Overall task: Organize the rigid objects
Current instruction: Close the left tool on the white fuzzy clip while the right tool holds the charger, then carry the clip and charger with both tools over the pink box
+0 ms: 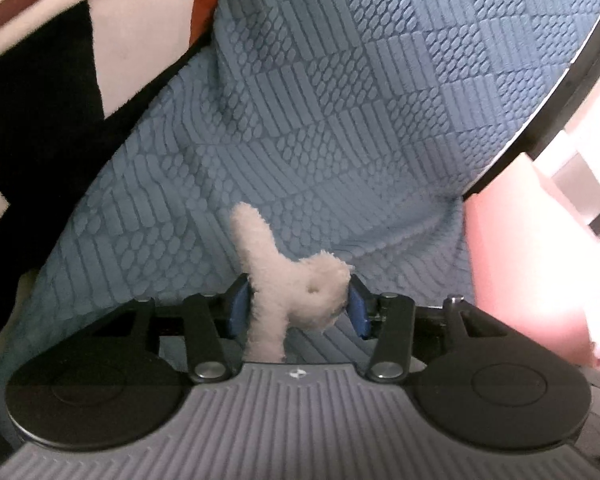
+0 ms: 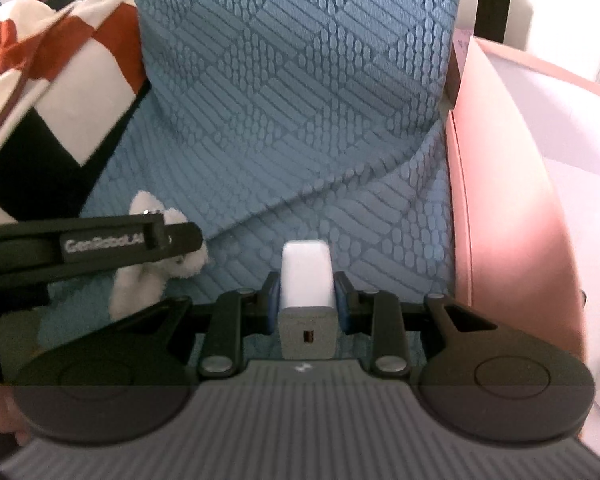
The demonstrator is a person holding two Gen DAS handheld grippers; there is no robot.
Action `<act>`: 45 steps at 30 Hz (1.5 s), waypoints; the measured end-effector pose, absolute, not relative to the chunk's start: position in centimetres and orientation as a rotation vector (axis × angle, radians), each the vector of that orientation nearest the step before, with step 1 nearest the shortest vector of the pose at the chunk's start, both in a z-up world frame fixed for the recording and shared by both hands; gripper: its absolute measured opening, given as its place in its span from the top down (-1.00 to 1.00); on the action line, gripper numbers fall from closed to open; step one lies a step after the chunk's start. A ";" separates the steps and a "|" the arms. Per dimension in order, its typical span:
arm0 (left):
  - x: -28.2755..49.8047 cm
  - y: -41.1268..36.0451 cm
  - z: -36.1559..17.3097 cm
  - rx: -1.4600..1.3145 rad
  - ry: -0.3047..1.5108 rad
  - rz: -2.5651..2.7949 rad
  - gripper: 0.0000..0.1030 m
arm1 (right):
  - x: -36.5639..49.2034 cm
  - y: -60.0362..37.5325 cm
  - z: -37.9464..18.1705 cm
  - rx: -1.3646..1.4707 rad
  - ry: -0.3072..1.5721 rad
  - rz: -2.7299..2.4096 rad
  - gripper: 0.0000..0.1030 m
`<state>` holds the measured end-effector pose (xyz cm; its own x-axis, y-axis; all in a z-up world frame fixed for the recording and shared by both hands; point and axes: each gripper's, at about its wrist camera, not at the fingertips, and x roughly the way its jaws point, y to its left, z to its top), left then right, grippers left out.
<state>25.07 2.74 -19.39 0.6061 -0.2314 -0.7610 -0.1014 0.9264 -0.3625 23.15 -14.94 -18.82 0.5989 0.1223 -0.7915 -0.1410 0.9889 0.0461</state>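
While both tools point down at a blue cover [image 1: 340, 100] with a raised diamond pattern, we see each one busy with its own thing.

At the bottom centre of the left wrist view, our left tongs [image 1: 298, 308] have a white plush toy [image 1: 284, 280] between their blue pads [image 1: 240, 308]. Both pads touch the fuzzy body, so we read this as a grip on the toy. One fluffy limb sticks up above the pads and another hangs below them. Near the middle of the toy sits a small dark hole. A checked blanket [image 1: 40, 92] in black, white and rust fills the upper left of that frame, and a pink box [image 1: 520, 260] stands at the right edge, just beside the cover.

At the bottom centre of the right wrist view, our right tongs [image 2: 306, 304] are clamped on a small charger [image 2: 307, 280], white at the far end and grey at the near end, with a little port facing the camera. Its sides press against both pads. To the left in this view we see the left tool's black arm crossing the frame, with the toy showing white above and below it. The blanket lies at the upper left, and the box, open and pale inside, runs along the right side.
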 end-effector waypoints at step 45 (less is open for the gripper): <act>12.3 0.7 -3.6 -0.434 0.819 -0.254 -0.07 | 9.4 -19.1 -3.7 -0.002 0.689 0.154 0.40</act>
<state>12.33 0.66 -3.62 0.6597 -0.3812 -0.6476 0.0526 0.8831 -0.4662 9.39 -19.10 -3.67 0.7609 0.1409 -0.6333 -0.1422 0.9886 0.0492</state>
